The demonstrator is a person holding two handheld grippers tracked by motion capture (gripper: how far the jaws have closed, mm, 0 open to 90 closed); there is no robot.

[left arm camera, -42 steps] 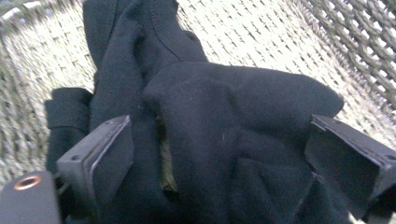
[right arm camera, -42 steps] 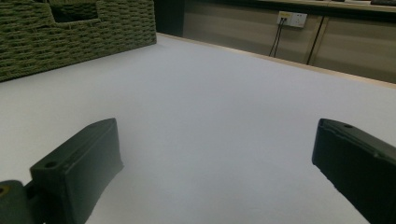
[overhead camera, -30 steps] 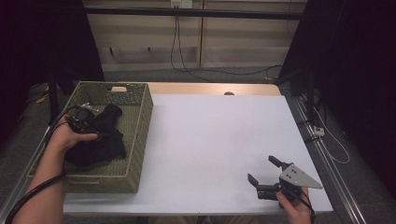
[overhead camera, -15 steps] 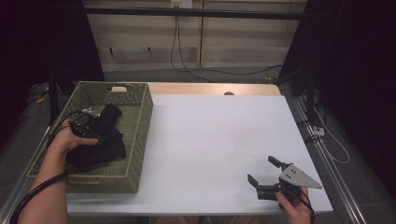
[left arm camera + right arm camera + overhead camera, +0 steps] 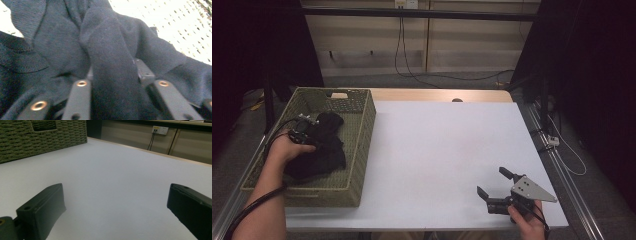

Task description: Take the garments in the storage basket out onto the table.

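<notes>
Looking down from the high view, the basket (image 5: 357,150) sits at the table's (image 5: 447,150) nine o'clock edge, with the dark cloth (image 5: 319,150) heaped inside it. The left gripper (image 5: 307,131) is buried in the top of that heap, the left hand (image 5: 287,147) wrapped round its body; its jaws are hidden here by the cloth. At five o'clock the right gripper (image 5: 494,186) rests low near the table's front edge, jaws spread and pointing toward ten o'clock, nothing between them.

The left gripper view adds what the high view hides: a thick fold of cloth (image 5: 112,75) runs up between the two black jaws, which have just been closing and now pinch it on both sides. Pale basket weave (image 5: 190,27) shows at two o'clock behind the fabric.

The right gripper view looks level across the bare white table (image 5: 112,182), its jaws wide apart at seven and four o'clock, with the basket's woven wall (image 5: 42,137) at eleven o'clock.

Against the earlier frames, the left hand has shifted only slightly within the basket, the cloth beneath it is bunched a little differently, and the right gripper lies where it lay.
</notes>
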